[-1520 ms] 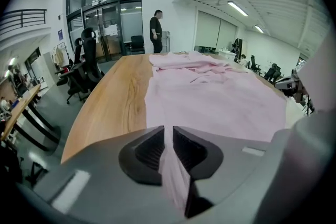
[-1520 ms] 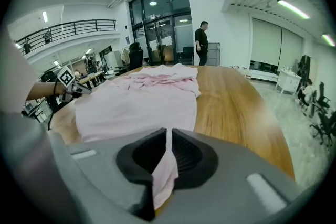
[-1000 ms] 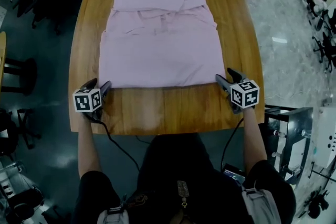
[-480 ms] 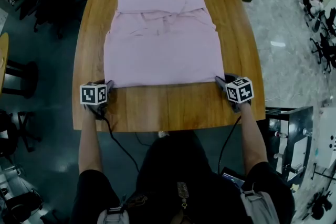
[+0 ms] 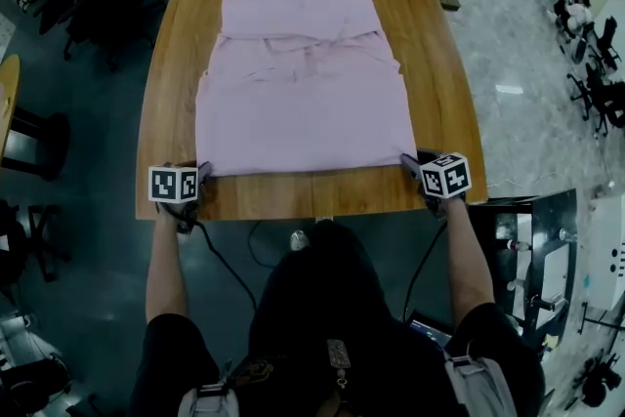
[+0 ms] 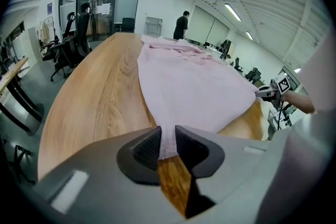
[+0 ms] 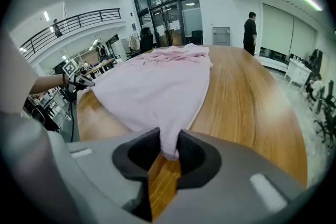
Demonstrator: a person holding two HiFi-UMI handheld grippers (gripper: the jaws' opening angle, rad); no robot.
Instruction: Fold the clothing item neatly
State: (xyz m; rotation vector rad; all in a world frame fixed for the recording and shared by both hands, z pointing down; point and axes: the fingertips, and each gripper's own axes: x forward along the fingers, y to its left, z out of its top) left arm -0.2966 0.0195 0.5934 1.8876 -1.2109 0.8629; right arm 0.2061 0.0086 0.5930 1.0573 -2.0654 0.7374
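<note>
Pale pink fabric garment (image 5: 308, 83) lies flat on the round-cornered wooden table (image 5: 303, 195), collar end away from you. Your left tongs (image 6: 168, 145) have just been closing and now pinch its near left hem corner. Your right tongs (image 7: 169, 148) have also been closing and pinch the near right corner.

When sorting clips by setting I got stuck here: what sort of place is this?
Likely a large open office or lab hall, not a home: office chairs, tall glass doors and a railed mezzanine stand beyond the wooden table with the shirt.
</note>
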